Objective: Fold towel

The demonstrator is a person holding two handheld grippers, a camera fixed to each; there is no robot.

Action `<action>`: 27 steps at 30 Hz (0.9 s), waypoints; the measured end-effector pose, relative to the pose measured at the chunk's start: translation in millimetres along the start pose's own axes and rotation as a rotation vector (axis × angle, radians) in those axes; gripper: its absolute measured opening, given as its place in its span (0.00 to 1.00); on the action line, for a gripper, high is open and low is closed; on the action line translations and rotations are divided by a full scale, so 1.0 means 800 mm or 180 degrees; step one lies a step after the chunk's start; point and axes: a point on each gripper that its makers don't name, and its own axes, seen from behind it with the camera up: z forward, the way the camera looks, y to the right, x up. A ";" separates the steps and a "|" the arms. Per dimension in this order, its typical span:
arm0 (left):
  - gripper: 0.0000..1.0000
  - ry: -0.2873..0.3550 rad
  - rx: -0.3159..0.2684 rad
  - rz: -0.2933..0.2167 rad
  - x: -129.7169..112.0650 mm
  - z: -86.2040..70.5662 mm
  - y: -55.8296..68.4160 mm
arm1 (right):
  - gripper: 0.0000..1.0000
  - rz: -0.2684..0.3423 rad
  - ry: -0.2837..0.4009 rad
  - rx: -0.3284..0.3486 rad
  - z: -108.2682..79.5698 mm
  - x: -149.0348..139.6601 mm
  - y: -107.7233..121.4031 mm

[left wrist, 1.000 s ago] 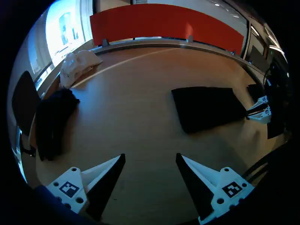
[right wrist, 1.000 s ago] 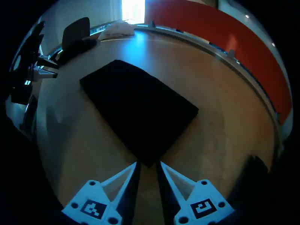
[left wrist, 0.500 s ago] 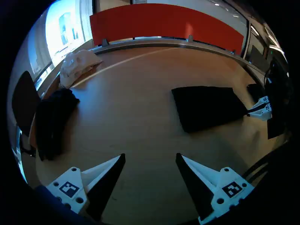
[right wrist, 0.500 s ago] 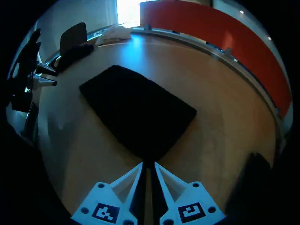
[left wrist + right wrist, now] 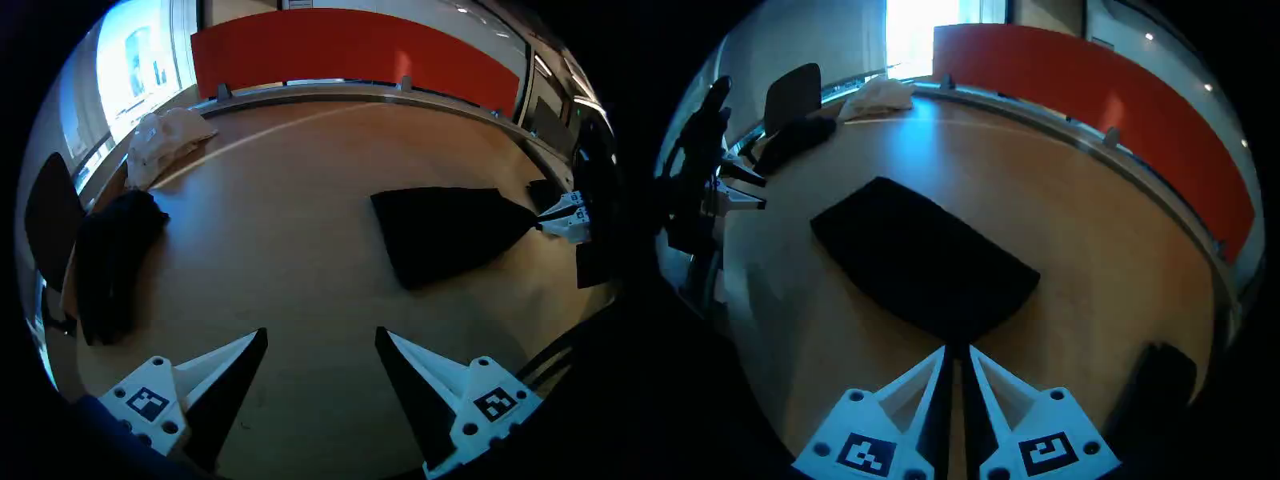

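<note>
A black towel point(image 5: 920, 260) lies on the wooden table point(image 5: 1088, 232), with its near corner lifted off the surface. My right gripper point(image 5: 958, 352) is shut on that corner. In the left gripper view the same towel point(image 5: 444, 228) lies at the right, its right corner drawn up to a point held by the right gripper point(image 5: 540, 222). My left gripper point(image 5: 320, 336) hovers open over bare wood at the table's near side, well apart from the towel. It also appears at the far left of the right gripper view as the left gripper point(image 5: 762, 192).
A pale crumpled cloth point(image 5: 164, 136) and a dark bundle point(image 5: 112, 248) lie at the table's left end, beside a dark chair point(image 5: 50, 216). A red partition point(image 5: 352, 48) runs along the far edge. A dark object point(image 5: 1156, 380) sits near the right gripper.
My right gripper closed on the towel's near corner and has lifted it, pulling that corner into a point. The left gripper has stayed still and open.
</note>
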 end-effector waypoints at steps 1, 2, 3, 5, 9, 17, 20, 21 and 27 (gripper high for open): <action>1.00 0.0002 0.0000 -0.0002 0.001 0.000 0.000 | 0.06 -0.0009 0.0030 -0.0020 -0.004 0.005 0.002; 1.00 0.0004 -0.0001 -0.0003 0.001 0.000 0.000 | 0.06 -0.0018 0.0060 -0.0040 -0.008 0.011 0.004; 1.00 0.0006 -0.0002 -0.0005 0.002 0.000 0.000 | 0.06 -0.0027 0.0093 -0.0057 -0.012 0.017 0.006; 1.00 0.0010 -0.0005 -0.0009 0.003 0.001 0.001 | 0.06 -0.0045 0.0151 -0.0084 -0.020 0.028 0.010; 1.00 0.0020 -0.0007 -0.0006 0.006 0.001 0.002 | 0.06 -0.0099 0.0250 -0.0122 -0.036 0.049 0.015; 1.00 0.0036 -0.0015 0.0008 0.012 0.001 0.006 | 0.06 -0.0233 0.0374 -0.0179 -0.058 0.080 0.020; 1.00 0.0041 -0.0020 0.0017 0.014 0.002 0.007 | 0.06 -0.0266 0.0418 -0.0183 -0.065 0.090 0.020; 1.00 0.0042 -0.0021 0.0021 0.014 0.002 0.008 | 0.06 -0.0276 0.0430 -0.0187 -0.068 0.092 0.021; 1.00 0.0050 -0.0027 0.0036 0.016 0.003 0.011 | 0.06 -0.0321 0.0476 -0.0217 -0.080 0.102 0.024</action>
